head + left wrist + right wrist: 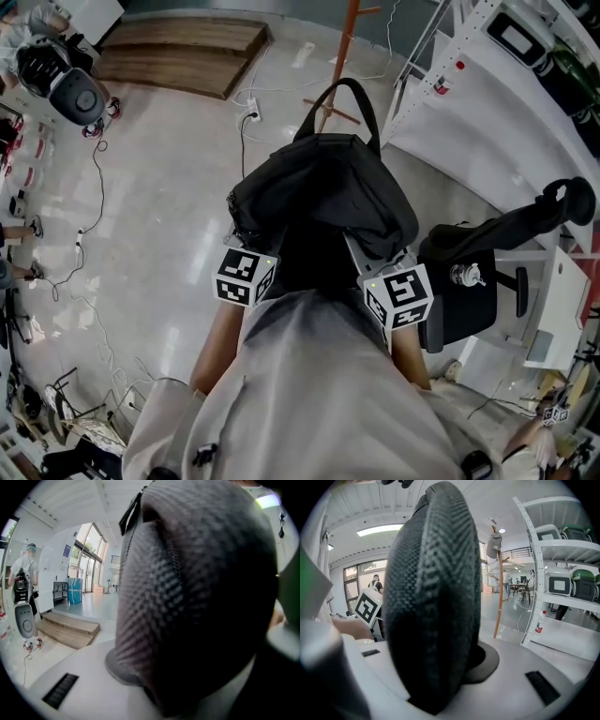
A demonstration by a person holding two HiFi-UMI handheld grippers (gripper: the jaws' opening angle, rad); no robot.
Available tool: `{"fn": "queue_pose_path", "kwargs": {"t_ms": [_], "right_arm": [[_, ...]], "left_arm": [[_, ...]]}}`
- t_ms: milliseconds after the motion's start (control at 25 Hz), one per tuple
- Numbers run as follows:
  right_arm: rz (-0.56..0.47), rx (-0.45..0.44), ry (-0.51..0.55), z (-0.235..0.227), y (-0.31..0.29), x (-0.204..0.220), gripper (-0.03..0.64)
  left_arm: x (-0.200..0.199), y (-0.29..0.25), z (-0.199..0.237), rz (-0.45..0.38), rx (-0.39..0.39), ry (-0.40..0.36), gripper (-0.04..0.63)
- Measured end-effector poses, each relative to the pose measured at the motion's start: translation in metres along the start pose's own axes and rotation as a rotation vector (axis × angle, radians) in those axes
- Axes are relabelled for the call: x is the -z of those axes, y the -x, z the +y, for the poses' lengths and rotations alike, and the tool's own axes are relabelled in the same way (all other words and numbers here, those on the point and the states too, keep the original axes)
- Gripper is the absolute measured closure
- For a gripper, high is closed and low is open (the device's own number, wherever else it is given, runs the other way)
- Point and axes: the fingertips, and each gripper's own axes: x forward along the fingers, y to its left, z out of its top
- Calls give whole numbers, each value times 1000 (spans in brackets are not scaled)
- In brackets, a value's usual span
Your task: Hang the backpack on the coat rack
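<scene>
Both grippers have a grip on the black backpack [323,192]. The left gripper [240,246] has a thick wad of its fabric squeezed between jaws that are only a little apart. The right gripper [382,262] pinches a fold on the other side the same way. The bag sits between them and bulges out ahead, top handle [349,94] pointing forward. Further ahead, past the handle, is the wooden coat rack [345,56], some way off.

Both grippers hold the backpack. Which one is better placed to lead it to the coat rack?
Probably the right gripper. Its jaws clamp the backpack, and its view shows the coat rack ahead, while the backpack hides the rack from the left gripper.
</scene>
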Motion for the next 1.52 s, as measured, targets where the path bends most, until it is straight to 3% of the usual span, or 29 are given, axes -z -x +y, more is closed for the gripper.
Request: {"fn": "queue_pose_path", "kwargs": {"t_ms": [200, 480, 1000, 1520], "right_arm": [[-39, -8, 10, 2, -12, -19, 499], [-41, -9, 22, -13, -34, -28, 499], [-44, 21, -14, -104, -74, -49, 499], [-43, -17, -31, -197, -138, -73, 499]], "left_arm": [[-19, 2, 18, -29, -33, -37, 495], [-26, -16, 35, -36, -49, -29, 497], [-65, -112, 51, -5, -20, -50, 497], [-100, -212, 87, 30, -30, -52, 496]]}}
